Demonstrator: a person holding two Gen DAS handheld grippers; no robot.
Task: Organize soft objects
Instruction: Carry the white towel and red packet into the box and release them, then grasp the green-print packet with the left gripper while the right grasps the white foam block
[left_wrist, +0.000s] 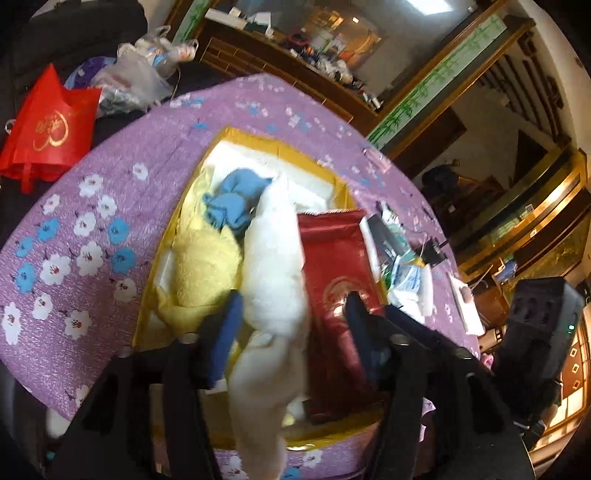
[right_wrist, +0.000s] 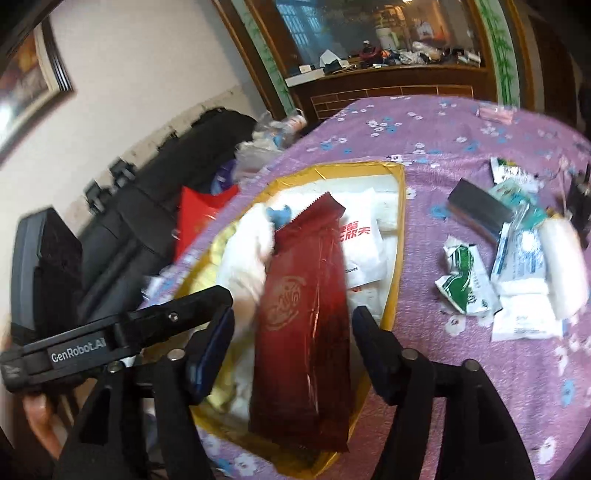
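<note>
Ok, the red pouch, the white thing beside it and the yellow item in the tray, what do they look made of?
Red pouch: looks like glossy foil or plastic film, given its sheen, creases and serrated top edge. White thing: seemingly plush or fleece, fuzzy and matte, though blur hides detail. Yellow item: probably terry cloth, with a looped, nubby surface. All lie in the gold-rimmed tray.

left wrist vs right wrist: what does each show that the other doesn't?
Left wrist only: yellow towel whole and blue cloth bunched in the gold box.
Right wrist only: white printed packet under the red pouch, loose sachets on the purple cloth.
Both: box, pouch, white plush, open jaws.
</note>
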